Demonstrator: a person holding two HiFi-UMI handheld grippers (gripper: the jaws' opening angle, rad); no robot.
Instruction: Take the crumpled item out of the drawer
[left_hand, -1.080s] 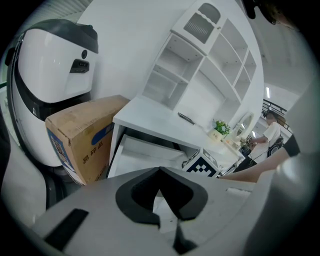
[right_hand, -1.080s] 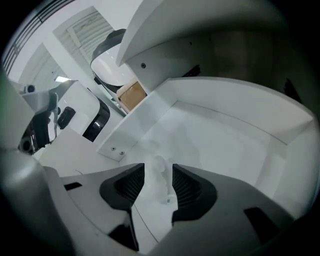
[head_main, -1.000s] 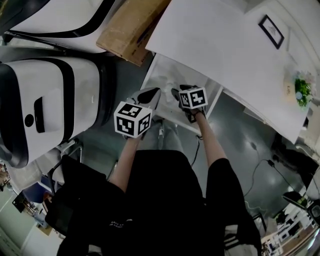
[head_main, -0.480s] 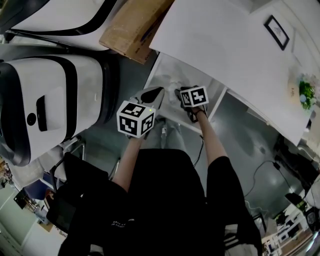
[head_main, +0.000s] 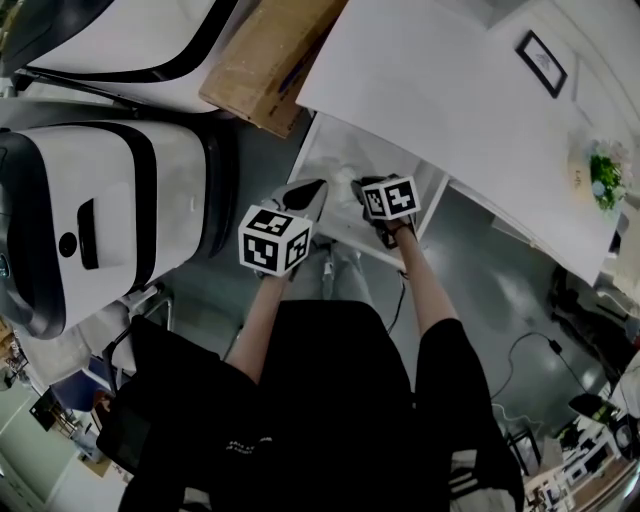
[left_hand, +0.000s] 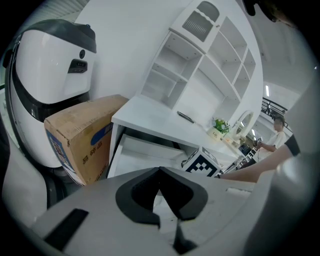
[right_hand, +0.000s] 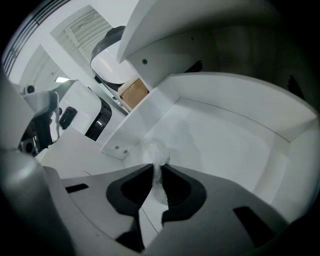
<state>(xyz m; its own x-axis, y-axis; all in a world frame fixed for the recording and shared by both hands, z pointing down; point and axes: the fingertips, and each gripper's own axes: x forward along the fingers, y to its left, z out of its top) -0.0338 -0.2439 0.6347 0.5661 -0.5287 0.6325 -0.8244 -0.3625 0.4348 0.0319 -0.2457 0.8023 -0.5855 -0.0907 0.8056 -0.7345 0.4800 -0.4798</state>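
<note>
A white drawer stands pulled out from under the white desk. A crumpled white item lies on the drawer floor near the left wall. My right gripper reaches into the drawer; its jaws are closing and the pads pinch the crumpled item between their tips. My left gripper hovers over the drawer's front edge, to the left of the right one. Its jaws meet at the tips with nothing held.
A cardboard box sits left of the desk. A big white and black machine stands further left. A picture frame and a small plant rest on the desk top. A white shelf unit rises behind the desk.
Both grippers stay at about the same places by the drawer. The head view has shifted slightly; nothing else visibly differs.
</note>
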